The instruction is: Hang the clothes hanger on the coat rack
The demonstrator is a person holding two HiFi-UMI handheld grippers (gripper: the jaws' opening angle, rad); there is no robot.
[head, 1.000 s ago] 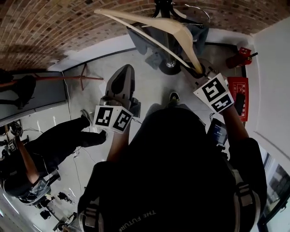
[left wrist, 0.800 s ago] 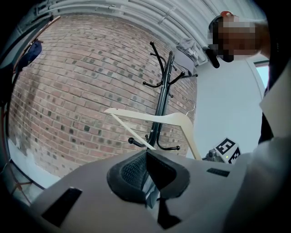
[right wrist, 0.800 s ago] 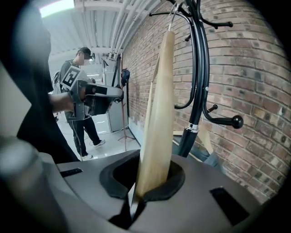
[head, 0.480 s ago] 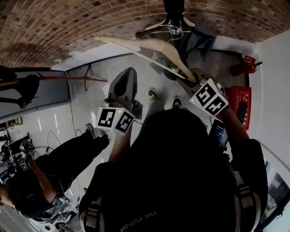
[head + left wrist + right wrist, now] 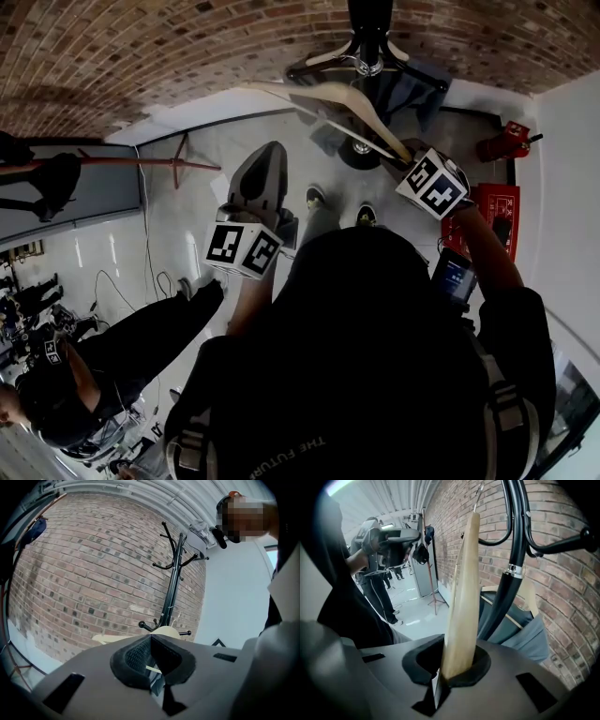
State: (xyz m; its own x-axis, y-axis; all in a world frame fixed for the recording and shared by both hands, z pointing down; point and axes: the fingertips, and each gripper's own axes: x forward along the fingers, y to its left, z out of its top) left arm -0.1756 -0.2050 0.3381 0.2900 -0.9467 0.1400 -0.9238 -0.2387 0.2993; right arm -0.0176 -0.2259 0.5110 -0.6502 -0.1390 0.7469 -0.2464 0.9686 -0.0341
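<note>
Brick wall (image 5: 141, 56) fills the top of the head view. Black coat rack (image 5: 370, 19) at 12 o'clock, w/ a grey garment (image 5: 520, 630) hung low on it. Wooden hanger (image 5: 328, 98) is just below the rack top, tilted, its hook near the pole; can't tell if touching. R gripper (image 5: 398, 164) at 1 o'clock is clamped on the hanger's lower arm end. L gripper (image 5: 265, 150) at 11 o'clock, jaws closed together, empty.
</note>
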